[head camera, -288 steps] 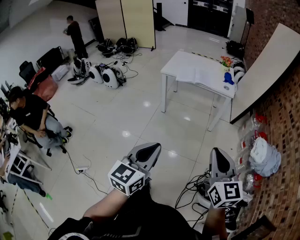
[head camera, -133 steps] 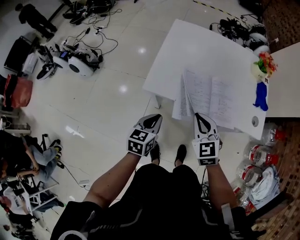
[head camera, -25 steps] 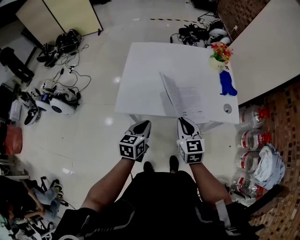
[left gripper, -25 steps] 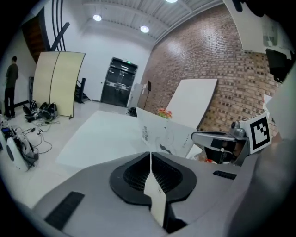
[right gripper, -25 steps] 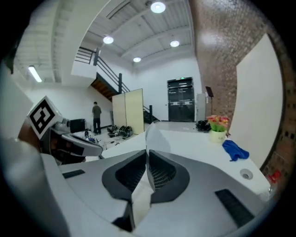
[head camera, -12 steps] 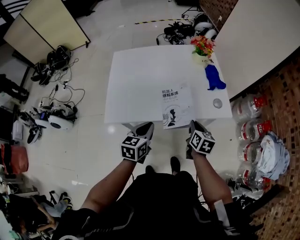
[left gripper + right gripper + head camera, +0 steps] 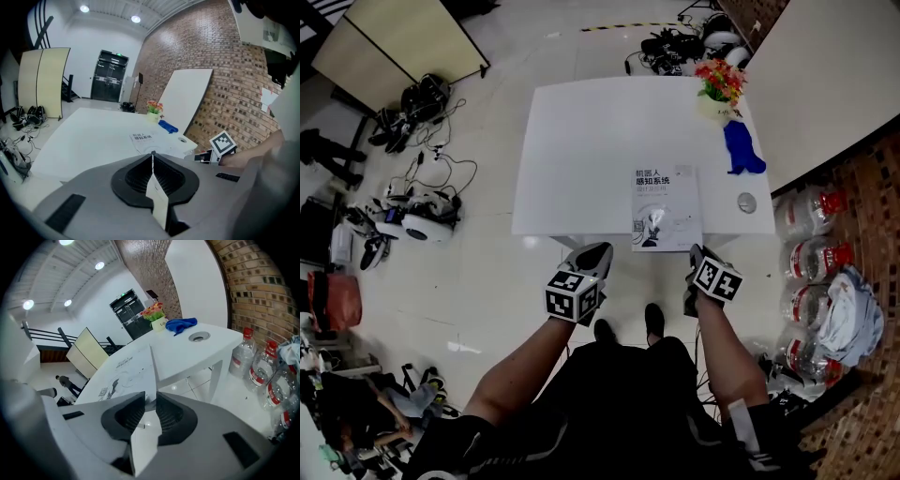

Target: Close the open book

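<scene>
Holding, left tongs (image 7: 598,249): nothing; the jaws are pressed together. They hang off the tabletop's near edge, pointing toward it.
Carrier, tabletop (image 7: 572,141): white and rectangular, bare over its left half.
Task item, book (image 7: 664,208): lies flat and closed with the printed cover up, at the near edge right of centre.
Long axis, book: runs from the near edge straight away from the person.
Holding, right tongs (image 7: 696,251): nothing; the jaws are opening, with a narrow gap between them and no object in it. They sit just beside the book's near right corner and look clear of it.
Bearing: the book lies ahead of both tongs, up and to the right of the left pair and up and slightly left of the right pair.
Nearer hand: the right; the left stands off past the book's left edge.
Right-hand items: flower pot (image 7: 720,86), blue cloth (image 7: 742,150) and small round disc (image 7: 747,202) line the right side, all apart from the book.
Task state, judged: the closing looks done.
Coming move, judged: likely a pull-back from the near edge, which the right tongs can make without touching the cover.
</scene>
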{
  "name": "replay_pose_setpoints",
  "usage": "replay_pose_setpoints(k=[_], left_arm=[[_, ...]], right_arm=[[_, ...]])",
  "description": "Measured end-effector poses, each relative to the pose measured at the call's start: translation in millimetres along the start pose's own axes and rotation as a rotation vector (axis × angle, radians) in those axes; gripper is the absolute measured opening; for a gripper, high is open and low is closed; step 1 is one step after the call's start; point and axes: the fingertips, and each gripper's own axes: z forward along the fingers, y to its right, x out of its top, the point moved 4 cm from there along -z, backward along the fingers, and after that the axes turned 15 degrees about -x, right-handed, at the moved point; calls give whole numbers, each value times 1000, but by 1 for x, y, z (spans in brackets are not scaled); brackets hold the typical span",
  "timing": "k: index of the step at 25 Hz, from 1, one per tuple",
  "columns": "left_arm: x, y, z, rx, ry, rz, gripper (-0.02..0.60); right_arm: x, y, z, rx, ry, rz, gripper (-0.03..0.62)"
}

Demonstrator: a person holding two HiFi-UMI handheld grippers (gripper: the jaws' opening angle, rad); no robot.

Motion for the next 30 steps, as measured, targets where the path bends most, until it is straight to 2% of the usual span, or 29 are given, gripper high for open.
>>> replay_pose_setpoints(k=[6, 10, 12, 15, 19, 22, 24, 27, 30], left_arm=[[-2, -2, -11, 2, 10, -6, 9], [2, -4, -15, 0, 35, 2, 9], [6, -3, -21, -1, 49, 19, 9], [17, 1, -28, -32, 83, 60, 9], [43, 3, -54, -60, 185, 39, 9], [60, 3, -74, -65, 237, 58, 3], [72, 7, -83, -77, 271, 76, 2], [87, 19, -91, -94, 317, 91, 2], [99, 30, -98, -103, 356, 85, 2]], right_arm=[[7, -1, 0, 2, -20, -57, 43], [16, 6, -12, -54, 49, -92, 48], [28, 3, -25, -51, 97, -113, 48], [52, -23, -51, 57, 158, -152, 46], [94, -76, -100, 210, 289, -265, 46], [111, -110, -137, 300, 354, -314, 43], [117, -127, -156, 341, 385, -347, 0], [121, -141, -173, 371, 405, -402, 0], [124, -145, -185, 383, 413, -410, 0]])
